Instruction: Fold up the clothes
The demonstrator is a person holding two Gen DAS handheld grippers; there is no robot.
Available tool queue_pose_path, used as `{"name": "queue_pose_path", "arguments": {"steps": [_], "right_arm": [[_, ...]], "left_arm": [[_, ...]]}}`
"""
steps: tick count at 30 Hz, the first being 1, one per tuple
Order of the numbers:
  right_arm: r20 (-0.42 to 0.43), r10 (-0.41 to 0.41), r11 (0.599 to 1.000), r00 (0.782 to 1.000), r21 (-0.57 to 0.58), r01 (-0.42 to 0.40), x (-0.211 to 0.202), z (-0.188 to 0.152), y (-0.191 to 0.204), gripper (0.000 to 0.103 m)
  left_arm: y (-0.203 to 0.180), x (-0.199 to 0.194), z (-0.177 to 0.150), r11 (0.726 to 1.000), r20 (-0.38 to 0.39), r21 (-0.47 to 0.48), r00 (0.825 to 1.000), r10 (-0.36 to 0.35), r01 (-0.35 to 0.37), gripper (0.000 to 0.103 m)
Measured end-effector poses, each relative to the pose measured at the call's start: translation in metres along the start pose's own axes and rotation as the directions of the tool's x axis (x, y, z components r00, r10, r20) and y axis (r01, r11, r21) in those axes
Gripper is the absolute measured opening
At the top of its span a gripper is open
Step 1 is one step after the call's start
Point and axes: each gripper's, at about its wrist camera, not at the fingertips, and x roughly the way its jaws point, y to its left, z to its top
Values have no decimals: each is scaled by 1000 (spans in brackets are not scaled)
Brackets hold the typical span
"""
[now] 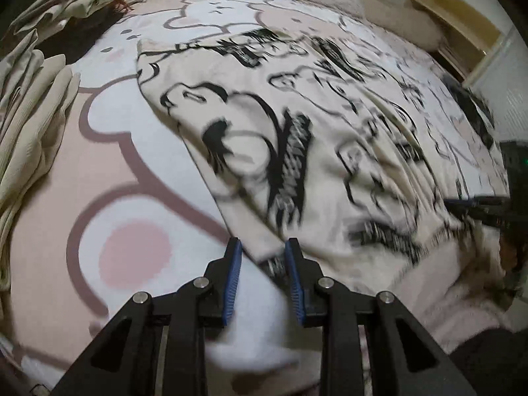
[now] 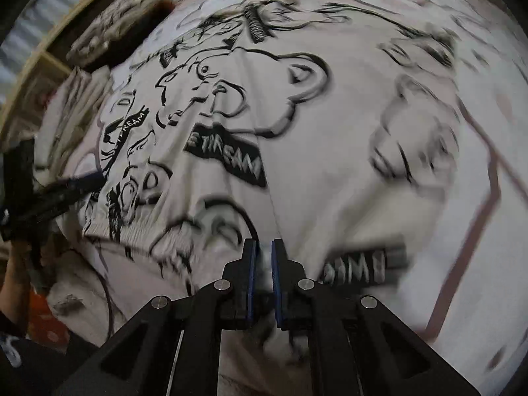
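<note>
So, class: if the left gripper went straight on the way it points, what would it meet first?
The left gripper stands open at the near edge of the printed garment, so it would probably meet that cloth first; motion blur leaves depth uncertain.

printed garment [image 2: 412, 151] right side motion-blurred, shelf [image 1: 462, 29] cut off

Soft, even indoor light, rather dim, with only faint shadows and no glare. Both fisheye views bend strongly toward dark vignetted corners. Motion blur smears the printed garment [image 1: 297, 138], worst at the right in both views; the left tool [image 1: 263, 250] stays sharp.
</note>
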Motion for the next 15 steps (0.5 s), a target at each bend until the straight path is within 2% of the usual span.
{"name": "queue_pose_path", "arguments": {"steps": [2,4,6,9,11,15], "right_arm": [[17,-23,999,1000,22,23,-11,-2,3,7],[75,6,1000,997,22,-8,-25,-2,15,7],[123,72,997,990,-30,-69,-33,1,40,7],[118,166,982,979,-109,-153,-18,16,83,7],[87,202,969,976,-160,-186,2,25,112,7],[6,209,937,978,-287,-198,44,34,167,7]], "left_arm": [[4,-6,-3,997,-1,-50,999,-54,54,27],[8,-11,-5,988,0,-107,994,-113,112,27],[9,-12,-7,974,-3,-162,987,-161,159,27],[6,-7,-11,954,-27,-225,978,-208,197,27],[-2,-2,-18,963,-63,-209,980,-189,173,27],[-24,-5,-32,990,-94,-77,988,-123,116,27]]}}
